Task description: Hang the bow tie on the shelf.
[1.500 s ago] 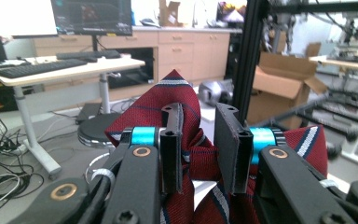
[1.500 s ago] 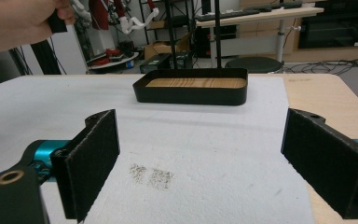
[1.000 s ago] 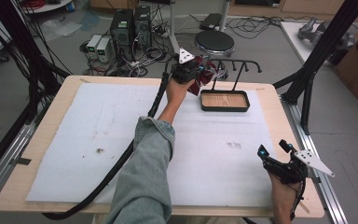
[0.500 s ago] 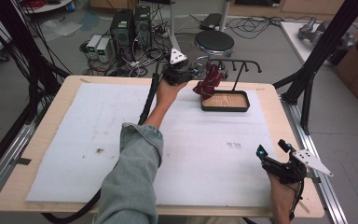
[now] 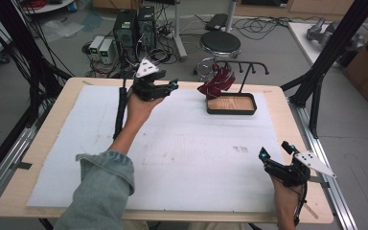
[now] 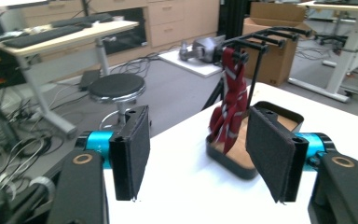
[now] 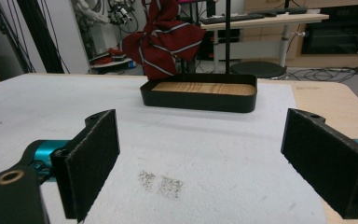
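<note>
Item: left gripper (image 5: 168, 86). Jaws about half spread, having just been opening; nothing between the pads, as the left gripper view confirms, with bare table showing between the two black fingers (image 6: 131, 154). A second ago we had this gripper up against the red cloth at the stand; now it sits well to the left of it, apart from the cloth.

Item: red striped cloth (image 5: 216, 82). Hangs from the left end of the black hook rack (image 5: 243, 67), its lower folds drooping toward the black tray (image 5: 231, 111) with the wooden floor. In the left gripper view the cloth (image 6: 230, 105) drapes down from a peg into the tray's near corner.

Reading: we judge the hanging step done; the cloth carries its own weight on the rack.

Item: right gripper (image 5: 276, 155). Jaws wide, empty, resting near the front right of the white table cover (image 5: 76, 143), well apart from the tray.
</note>
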Available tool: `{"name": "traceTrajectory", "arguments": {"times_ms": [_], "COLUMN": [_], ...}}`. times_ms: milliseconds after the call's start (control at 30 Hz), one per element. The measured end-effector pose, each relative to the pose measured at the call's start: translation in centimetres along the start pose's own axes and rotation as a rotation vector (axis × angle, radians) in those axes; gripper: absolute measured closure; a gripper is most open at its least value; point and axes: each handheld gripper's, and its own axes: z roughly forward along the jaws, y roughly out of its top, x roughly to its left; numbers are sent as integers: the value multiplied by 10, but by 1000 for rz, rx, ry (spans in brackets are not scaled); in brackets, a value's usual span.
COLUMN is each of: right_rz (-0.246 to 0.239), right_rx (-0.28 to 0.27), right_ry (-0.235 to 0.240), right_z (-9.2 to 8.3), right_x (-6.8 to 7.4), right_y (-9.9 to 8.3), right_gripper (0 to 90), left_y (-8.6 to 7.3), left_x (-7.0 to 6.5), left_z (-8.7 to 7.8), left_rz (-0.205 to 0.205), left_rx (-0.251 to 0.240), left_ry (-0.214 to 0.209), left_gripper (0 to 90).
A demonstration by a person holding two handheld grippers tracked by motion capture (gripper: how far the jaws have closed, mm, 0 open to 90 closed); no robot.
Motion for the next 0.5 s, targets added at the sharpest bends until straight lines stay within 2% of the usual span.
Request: {"name": "traceTrajectory", "arguments": {"times_ms": [33,67,100,133,167,233,267,300,333,367,400,433,467,500], "right_rz": [2,-3,-1,-1,-11,-17,-37,-37,-52,-60,-65,-72,-71,-65], "right_rx": [3,2,2,2,6,12,10,10,15,18,18,15,17,16], "right_ry": [-1,-2,-1,-1,2,2,-4,-4,-4,-8,-9,-11,-13,-15], "right_z": [1,1,3,3,6,7,10,10,12,12,13,14,14,14], "right_x": [1,2,3,3,6,8,12,12,14,15,16,16,16,15], "right_y": [0,0,1,1,2,2,3,3,3,3,3,3,3,3], "right_gripper": [103,103,103,103,103,103,102,102,102,102,102,102,102,102], "left_y": [0,-6,-6,-9,-12,-19,-26,-26,-33,-33,-37,-46,-50,-50], "left_x": [0,5,5,6,8,11,13,13,14,14,15,15,15,15], "left_z": [0,-18,-18,-26,-35,-53,-72,-72,-91,-91,-100,-117,-126,-126], "left_rz": [0,-31,-31,-42,-50,-66,-67,-67,-68,-68,-64,-67,-70,-70], "left_rx": [0,-11,-11,-13,-18,-12,-22,-22,-30,-30,-42,-58,-65,-65], "left_ry": [0,10,10,23,33,41,52,52,59,59,61,69,72,72], "left_gripper": [386,373,359,359,300,287,271,264,257,252,247,239,228,216]}}
